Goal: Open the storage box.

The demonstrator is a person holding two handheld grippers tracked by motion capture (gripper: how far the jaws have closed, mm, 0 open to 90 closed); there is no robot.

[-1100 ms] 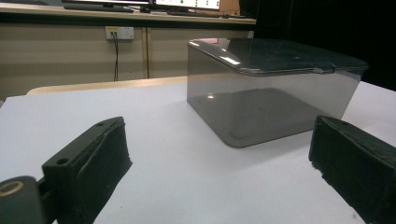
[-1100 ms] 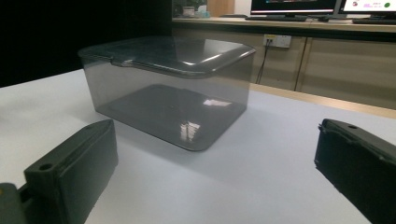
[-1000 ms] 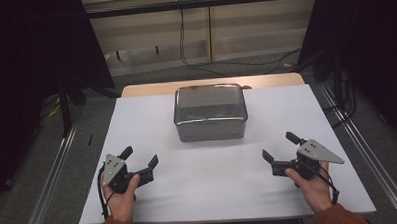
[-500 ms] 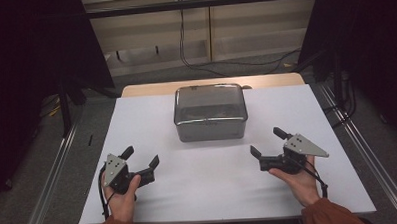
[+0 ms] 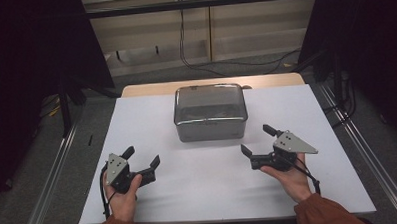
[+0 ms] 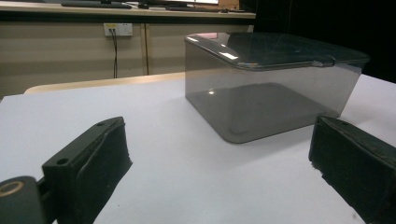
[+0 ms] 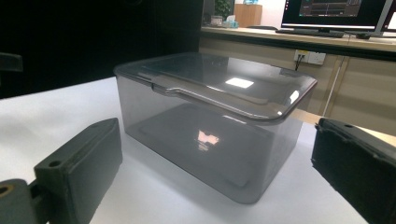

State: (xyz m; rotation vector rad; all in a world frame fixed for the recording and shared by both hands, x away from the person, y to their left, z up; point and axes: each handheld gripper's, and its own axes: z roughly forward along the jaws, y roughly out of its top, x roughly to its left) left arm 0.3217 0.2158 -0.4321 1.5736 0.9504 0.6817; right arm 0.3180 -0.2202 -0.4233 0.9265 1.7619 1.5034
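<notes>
A smoky grey see-through plastic box [image 5: 210,111] with its lid on stands on the white table top [image 5: 199,192], toward the back middle. It looks empty in both gripper views [image 6: 268,84] [image 7: 210,121]. My left gripper [image 5: 142,156] rests low at the front left, held in a hand, jaws wide apart with nothing between them. My right gripper [image 5: 257,140] hovers just right of the box's near right corner, open and empty, angled toward the box. Its fingers [image 7: 79,163] frame the box close up.
The white top covers a wooden table whose far edge [image 5: 150,88] shows behind the box. Metal rails [image 5: 53,167] run along both sides. Cables [image 5: 194,57] lie on the floor beyond. Monitors [image 7: 341,11] stand on a far counter.
My right gripper has moved left and forward, from the front right toward the box's near right corner. The left gripper has stayed where it was.
</notes>
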